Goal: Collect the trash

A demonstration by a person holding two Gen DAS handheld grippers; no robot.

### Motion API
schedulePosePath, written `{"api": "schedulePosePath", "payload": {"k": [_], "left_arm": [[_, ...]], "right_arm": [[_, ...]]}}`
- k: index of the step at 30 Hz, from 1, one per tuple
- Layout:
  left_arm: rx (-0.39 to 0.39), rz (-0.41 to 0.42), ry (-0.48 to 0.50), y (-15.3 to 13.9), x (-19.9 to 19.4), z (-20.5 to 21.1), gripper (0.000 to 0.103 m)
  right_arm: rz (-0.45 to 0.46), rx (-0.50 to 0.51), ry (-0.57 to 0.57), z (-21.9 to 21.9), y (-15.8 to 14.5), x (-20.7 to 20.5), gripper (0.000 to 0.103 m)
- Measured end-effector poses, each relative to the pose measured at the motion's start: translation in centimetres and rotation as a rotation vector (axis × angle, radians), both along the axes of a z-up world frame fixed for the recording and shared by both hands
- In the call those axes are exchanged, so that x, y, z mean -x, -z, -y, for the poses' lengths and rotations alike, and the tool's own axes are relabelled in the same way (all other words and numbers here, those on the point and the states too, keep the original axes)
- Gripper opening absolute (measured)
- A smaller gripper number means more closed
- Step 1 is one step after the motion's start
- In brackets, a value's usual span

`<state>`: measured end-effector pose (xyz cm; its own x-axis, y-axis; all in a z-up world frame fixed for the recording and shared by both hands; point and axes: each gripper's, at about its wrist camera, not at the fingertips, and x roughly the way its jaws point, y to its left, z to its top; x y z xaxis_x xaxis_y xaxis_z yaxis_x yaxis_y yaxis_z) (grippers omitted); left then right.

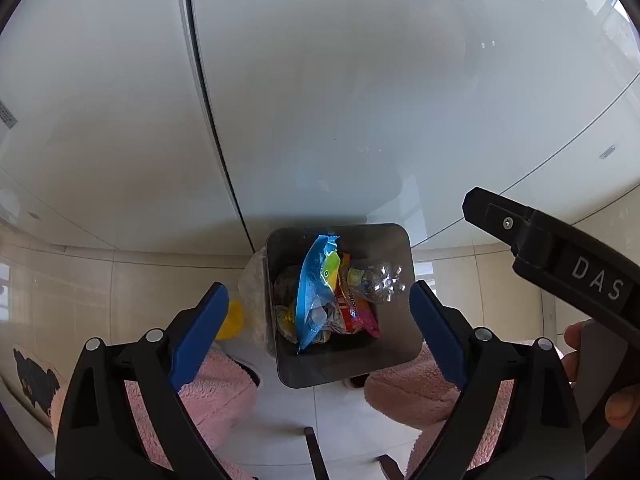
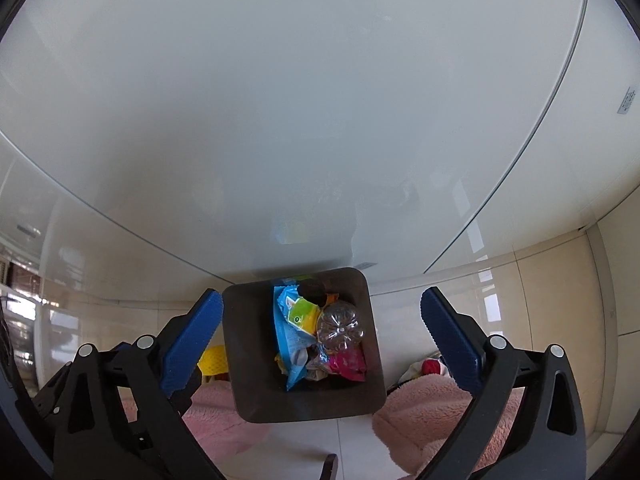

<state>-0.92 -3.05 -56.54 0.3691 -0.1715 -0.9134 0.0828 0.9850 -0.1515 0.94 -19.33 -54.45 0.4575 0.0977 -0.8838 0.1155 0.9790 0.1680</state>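
Shiny cream floor tiles (image 1: pixel 80 292) and a big white glossy cabinet front (image 1: pixel 360 100) fill the scene, and both cameras look down from above.

Far left in the left wrist view, a mat with a black bear shape (image 1: pixel 34 376) lies on the floor. Next comes a yellow thing (image 1: pixel 232 320), partly hidden, just beside the bin. The person's pink fluffy legs (image 1: pixel 216 392) show on each side at the bottom.

The left gripper (image 1: pixel 318 328) has its blue fingers (image 1: pixel 200 336) spread wide, and nothing is between them. The dark square trash bin (image 1: pixel 344 368) stands on the floor right below, close against the cabinet. It is full of trash. A long blue wrapper (image 1: pixel 312 288) with a green and yellow patch stands up in the middle. Beside it to the right are an orange-red wrapper (image 1: pixel 348 312), a pink wrapper (image 1: pixel 370 320) and a clear plastic bottle (image 1: pixel 380 282) with its bumpy bottom facing up. Crumpled grey bits sit under them.

The right gripper (image 2: pixel 322 340) also hangs over the bin, its blue fingers (image 2: pixel 448 336) wide apart and holding nothing. A small red thing (image 2: pixel 432 366) lies on the floor to the right.
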Motion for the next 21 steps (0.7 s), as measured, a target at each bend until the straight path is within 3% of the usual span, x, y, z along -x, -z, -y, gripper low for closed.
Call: {"api": "schedulePosePath", "payload": {"k": [7, 21], "left_arm": [[0.017, 0.060, -0.020, -3.2, -0.5, -0.5, 0.089], [0.008, 0.275, -0.006, -13.9, 1.9, 0.0, 0.091]], "right_arm": [[0.038, -0.004, 0.010, 0.7, -2.3, 0.3, 0.100], [0.211, -0.001, 0.052, 2.7, -13.0, 3.3, 0.100]]}}
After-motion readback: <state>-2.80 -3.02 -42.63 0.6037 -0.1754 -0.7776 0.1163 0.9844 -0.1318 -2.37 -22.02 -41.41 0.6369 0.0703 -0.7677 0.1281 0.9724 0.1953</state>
